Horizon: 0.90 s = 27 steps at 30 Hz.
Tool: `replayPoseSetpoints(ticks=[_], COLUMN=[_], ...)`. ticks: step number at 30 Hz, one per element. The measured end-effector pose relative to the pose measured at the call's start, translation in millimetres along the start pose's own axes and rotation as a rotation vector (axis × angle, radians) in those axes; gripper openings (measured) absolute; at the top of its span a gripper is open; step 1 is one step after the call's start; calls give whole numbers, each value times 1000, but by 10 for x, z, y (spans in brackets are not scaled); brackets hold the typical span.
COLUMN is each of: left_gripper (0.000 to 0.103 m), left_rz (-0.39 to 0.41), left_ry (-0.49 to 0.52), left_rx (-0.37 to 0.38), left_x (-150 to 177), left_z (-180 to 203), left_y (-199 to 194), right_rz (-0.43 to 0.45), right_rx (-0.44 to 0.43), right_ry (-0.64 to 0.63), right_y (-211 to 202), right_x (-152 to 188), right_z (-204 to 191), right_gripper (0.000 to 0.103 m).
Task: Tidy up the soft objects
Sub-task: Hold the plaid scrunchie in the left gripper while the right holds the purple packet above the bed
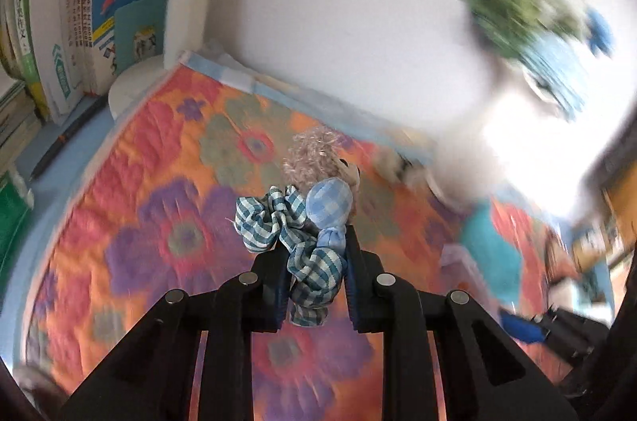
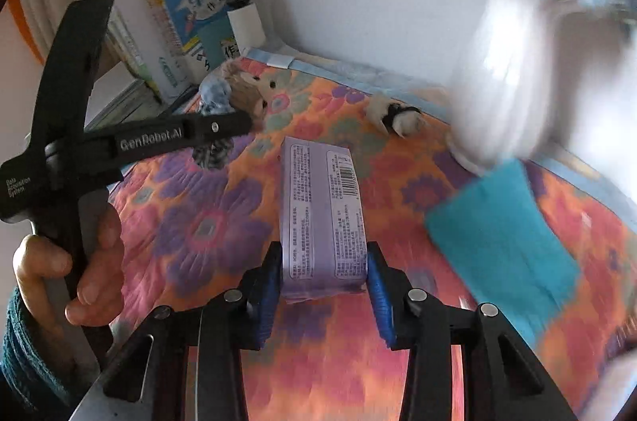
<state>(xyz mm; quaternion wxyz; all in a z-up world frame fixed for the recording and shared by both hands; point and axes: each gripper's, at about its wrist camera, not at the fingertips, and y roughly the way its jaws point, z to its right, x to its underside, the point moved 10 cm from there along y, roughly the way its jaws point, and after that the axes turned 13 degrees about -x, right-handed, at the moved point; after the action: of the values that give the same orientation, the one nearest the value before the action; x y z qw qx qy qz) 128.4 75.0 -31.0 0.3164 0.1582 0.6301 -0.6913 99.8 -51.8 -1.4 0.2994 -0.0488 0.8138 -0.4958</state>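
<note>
The left hand-held gripper (image 1: 314, 262) is squeezing a checked scrunchie (image 1: 294, 234). The right hand-held gripper (image 2: 323, 281) is squeezing a purple tissue pack (image 2: 322, 214) over the flowery mat (image 2: 207, 222).

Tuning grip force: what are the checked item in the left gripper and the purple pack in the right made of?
Checked item: woven gingham fabric, matte, gathered in soft folds. Purple pack: looks like thin plastic film with a slight sheen, printed text and barcode, crimped end; contents unseen.

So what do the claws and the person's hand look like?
Both claws are black plastic with blue pads and round silver pins. The left one's side says "GenRobot.AI" in white. The bare hand has a dark teal knit sleeve.
</note>
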Motion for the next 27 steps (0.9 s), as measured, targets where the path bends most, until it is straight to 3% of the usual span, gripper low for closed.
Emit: replayPoseSetpoints(ticks=[5,9,11,14,17,18,25,27], left_gripper=[20,20,20,20,20,20,20,20], left_rz=[-5,7,24,25,-2,1,-33,-28], left_ry=[107,171,216,250,247,244,236,229], left_rx=[51,105,150,160,140,144,183,189], left_x=[604,908,1065,1247,1336,1299,1346,1343], left_z=[408,663,777,800,748,740,760,752], left_y=[-489,-695,-779,-780,-673,-630,-584,-593], right_rz=[60,58,57,90,86,87,102,87], right_rx=[82,217,200,137,78,74,68,119], right_ry=[10,48,105,184,235,246,282,265], right_y=[-552,-792,-856,-913,-857,-824,-668,-594], right_x=[546,987,1179,1326,1435,1440,1348,1327], right_z=[-177,-37,51,83,82,78,21,29], right_gripper=[39,39,39,39,48,56,57,57])
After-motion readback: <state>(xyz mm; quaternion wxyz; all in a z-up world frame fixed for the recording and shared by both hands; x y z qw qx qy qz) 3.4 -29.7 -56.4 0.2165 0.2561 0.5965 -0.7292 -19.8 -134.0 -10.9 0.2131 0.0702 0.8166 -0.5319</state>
